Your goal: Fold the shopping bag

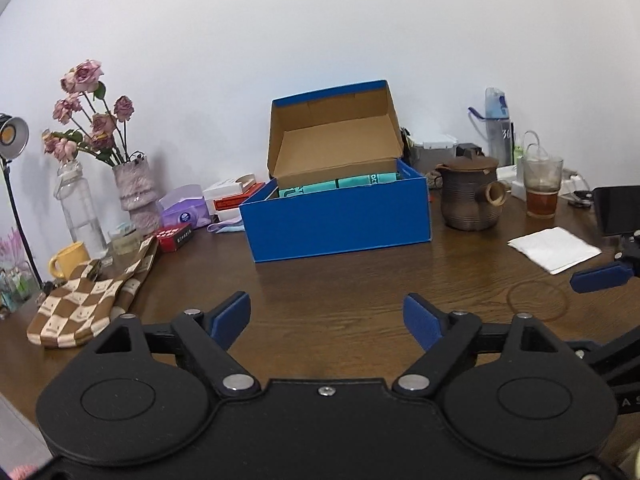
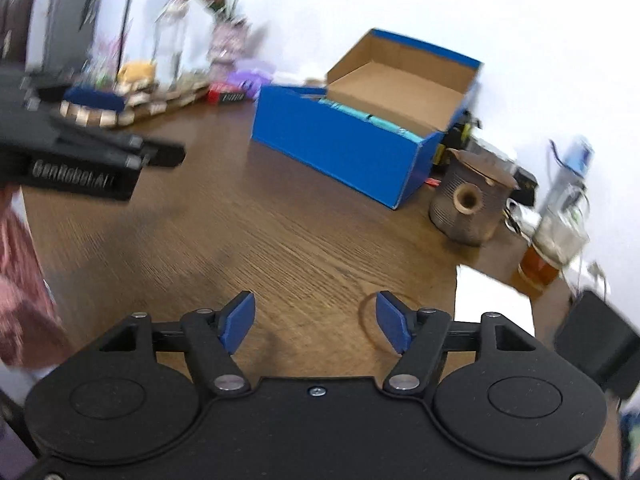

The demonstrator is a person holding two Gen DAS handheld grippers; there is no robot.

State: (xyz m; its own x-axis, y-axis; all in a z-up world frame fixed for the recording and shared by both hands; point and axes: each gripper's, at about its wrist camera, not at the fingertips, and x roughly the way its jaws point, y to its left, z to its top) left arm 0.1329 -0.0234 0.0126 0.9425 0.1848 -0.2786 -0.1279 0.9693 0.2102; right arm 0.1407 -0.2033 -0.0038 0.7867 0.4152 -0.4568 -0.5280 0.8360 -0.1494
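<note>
- Left wrist view: the left gripper [image 1: 326, 322] hovers over bare table [image 1: 340, 292], jaws wide, nothing between them.
- The checkered bag [image 1: 86, 304] lies crumpled at the table's left edge, beside a yellow mug [image 1: 70, 260], well apart from both grippers.
- One fingertip of the right gripper [image 1: 602, 276] pokes in at the right edge.
- Counted here: one blue box [image 1: 340, 216], lid up; one clay pot [image 1: 472, 194]; one glass of tea [image 1: 542, 186]; one napkin [image 1: 554, 249]; two vases.
- Right wrist view, blurred: the right gripper [image 2: 316, 322] has wide, empty jaws; the bag [image 2: 132, 114] sits far left behind the left gripper [image 2: 80, 160].
- The step is probably fetching the bag: take it by an edge or handle, draw it onto open wood, spread flat first.
- Steer clear of mug and vases.
</note>
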